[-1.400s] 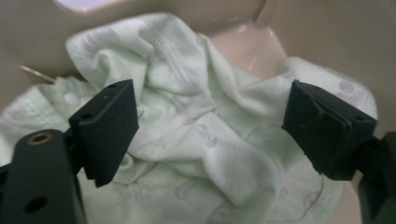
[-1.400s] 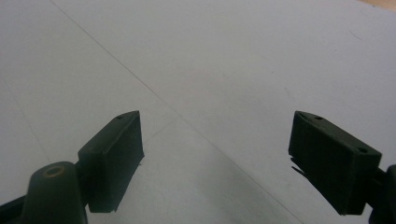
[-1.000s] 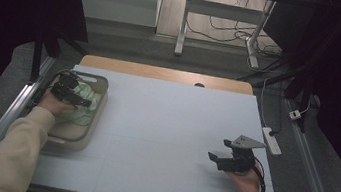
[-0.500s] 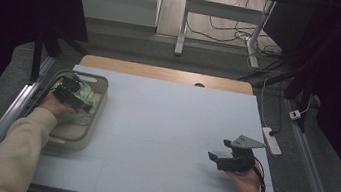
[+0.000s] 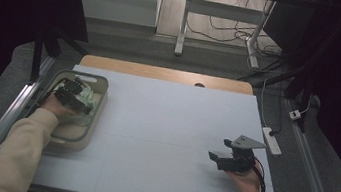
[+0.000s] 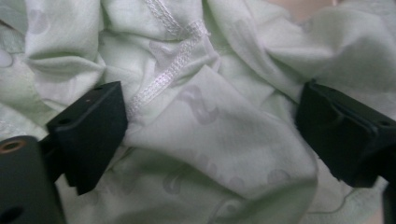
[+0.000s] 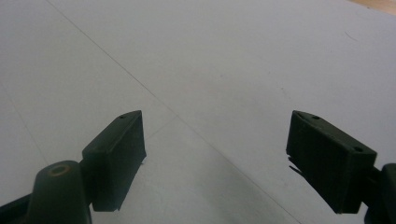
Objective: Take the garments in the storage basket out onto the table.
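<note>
The left gripper (image 6: 210, 135), jaws wide and just narrowing, straddles the pale green garment (image 6: 224, 140) in the beige tub (image 5: 98, 111) at nine o'clock, seemingly mid-grasp; next they must pinch a fold; the right gripper (image 7: 215, 154) waits open-jawed over the desk (image 5: 169, 126).

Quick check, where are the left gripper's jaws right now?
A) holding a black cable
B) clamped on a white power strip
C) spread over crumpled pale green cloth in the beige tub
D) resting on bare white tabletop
C: the left gripper view shows the left gripper with its jaws wide apart around a fold of the crumpled pale green cloth, and the high view places it inside the beige plastic tub.
</note>
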Motion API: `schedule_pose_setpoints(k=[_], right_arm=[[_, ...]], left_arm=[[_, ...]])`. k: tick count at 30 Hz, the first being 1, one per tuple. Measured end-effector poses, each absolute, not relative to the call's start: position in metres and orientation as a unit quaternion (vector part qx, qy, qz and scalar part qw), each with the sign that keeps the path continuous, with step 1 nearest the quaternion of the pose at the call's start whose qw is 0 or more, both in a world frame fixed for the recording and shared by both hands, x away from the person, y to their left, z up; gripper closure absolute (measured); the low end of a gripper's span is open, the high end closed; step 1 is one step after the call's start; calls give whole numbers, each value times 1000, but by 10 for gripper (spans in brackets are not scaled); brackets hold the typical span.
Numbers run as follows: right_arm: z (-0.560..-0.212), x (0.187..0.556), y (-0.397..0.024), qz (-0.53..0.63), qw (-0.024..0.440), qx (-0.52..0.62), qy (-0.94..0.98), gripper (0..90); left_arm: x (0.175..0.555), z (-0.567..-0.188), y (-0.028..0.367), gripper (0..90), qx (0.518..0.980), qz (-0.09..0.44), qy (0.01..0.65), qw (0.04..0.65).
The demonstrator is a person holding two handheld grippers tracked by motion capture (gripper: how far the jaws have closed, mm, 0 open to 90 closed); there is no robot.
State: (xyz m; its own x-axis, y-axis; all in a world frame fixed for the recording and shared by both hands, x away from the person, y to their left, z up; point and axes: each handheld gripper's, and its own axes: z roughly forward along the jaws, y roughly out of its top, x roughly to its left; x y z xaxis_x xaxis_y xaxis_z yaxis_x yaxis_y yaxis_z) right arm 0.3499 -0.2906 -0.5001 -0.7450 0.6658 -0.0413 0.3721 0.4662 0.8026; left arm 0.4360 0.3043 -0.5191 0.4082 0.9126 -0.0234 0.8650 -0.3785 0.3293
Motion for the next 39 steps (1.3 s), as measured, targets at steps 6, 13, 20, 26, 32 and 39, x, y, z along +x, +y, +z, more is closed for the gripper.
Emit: schedule_pose_setpoints(k=[6,13,20,26,32,39], right_arm=[[-500,349,-290,410,181,310,838,194],[-500,350,-290,411,181,310,838,195],[-501,350,-290,408,182,310,839,198],[-501,350,-290,406,183,311,840,199],[-501,350,-290,404,183,313,840,201],[-501,350,-291,404,183,312,840,201]], left_arm=[[433,-513,300,350,835,87,520,156],[431,-511,295,747,839,111,510,155],[429,-512,295,823,836,121,510,159],[427,-510,297,832,833,121,511,172],[421,-501,302,832,817,121,518,222],[408,-484,311,831,784,146,531,286]])
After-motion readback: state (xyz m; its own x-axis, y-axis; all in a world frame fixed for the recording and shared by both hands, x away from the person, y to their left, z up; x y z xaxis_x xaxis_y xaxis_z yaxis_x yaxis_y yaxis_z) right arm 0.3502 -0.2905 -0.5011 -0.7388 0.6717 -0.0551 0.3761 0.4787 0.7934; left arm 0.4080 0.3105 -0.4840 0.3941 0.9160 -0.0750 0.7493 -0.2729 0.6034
